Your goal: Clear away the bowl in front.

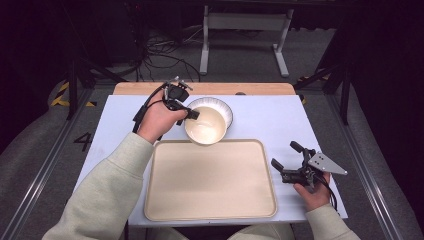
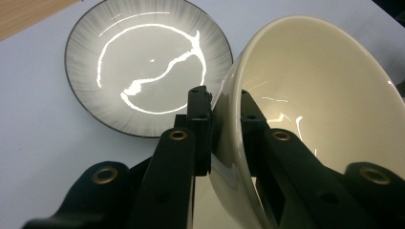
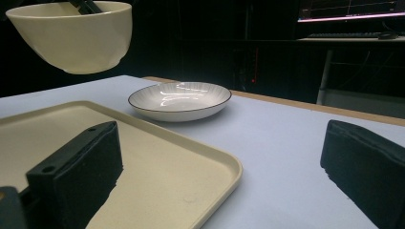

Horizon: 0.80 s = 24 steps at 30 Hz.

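Midway, by the look: left tool [image 1: 191, 113] clamped on cream bowl [image 1: 205, 125] rim, bowl aloft just beyond tray [image 1: 210, 180]; set-down remains. Right tool [image 1: 286, 162] gapes empty beside tray.

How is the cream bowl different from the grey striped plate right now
The cream bowl is deep and plain; the striped plate is shallow, with fine grey lines and a dark rim. The bowl hangs in the air, clamped at its rim by the left gripper; the plate rests on the table. The bowl sits tilted in the left gripper view, while the plate lies flat. Both are round, glossy and empty.
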Each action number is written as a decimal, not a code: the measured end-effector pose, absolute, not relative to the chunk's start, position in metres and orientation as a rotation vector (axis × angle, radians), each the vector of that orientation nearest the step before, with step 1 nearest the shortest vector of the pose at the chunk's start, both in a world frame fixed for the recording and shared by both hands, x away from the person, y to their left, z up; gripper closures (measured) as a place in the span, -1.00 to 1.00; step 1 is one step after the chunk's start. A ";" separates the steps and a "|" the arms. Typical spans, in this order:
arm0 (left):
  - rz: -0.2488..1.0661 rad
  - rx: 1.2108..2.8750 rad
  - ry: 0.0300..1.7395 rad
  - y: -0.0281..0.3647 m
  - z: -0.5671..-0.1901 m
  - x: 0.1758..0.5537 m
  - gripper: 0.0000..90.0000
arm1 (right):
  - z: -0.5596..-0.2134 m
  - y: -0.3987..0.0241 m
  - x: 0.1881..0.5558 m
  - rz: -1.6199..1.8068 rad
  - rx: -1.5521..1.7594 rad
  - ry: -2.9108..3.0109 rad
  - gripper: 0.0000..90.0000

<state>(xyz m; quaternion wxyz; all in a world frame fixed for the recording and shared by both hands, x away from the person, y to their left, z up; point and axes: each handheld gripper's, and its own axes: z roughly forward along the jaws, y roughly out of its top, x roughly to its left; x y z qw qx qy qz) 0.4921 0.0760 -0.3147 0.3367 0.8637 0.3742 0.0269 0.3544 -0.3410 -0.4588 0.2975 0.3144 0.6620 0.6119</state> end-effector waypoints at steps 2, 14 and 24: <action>0.056 2.255 0.965 0.076 -0.315 0.490 0.81 | -0.459 -0.341 0.354 1.626 0.835 1.760 -0.98; 0.011 2.322 0.910 0.073 -0.321 0.478 0.81 | -0.459 -0.341 0.354 1.625 0.834 1.761 -0.98; -0.028 2.385 0.863 0.068 -0.332 0.471 0.81 | -0.459 -0.341 0.354 1.623 0.835 1.762 -0.98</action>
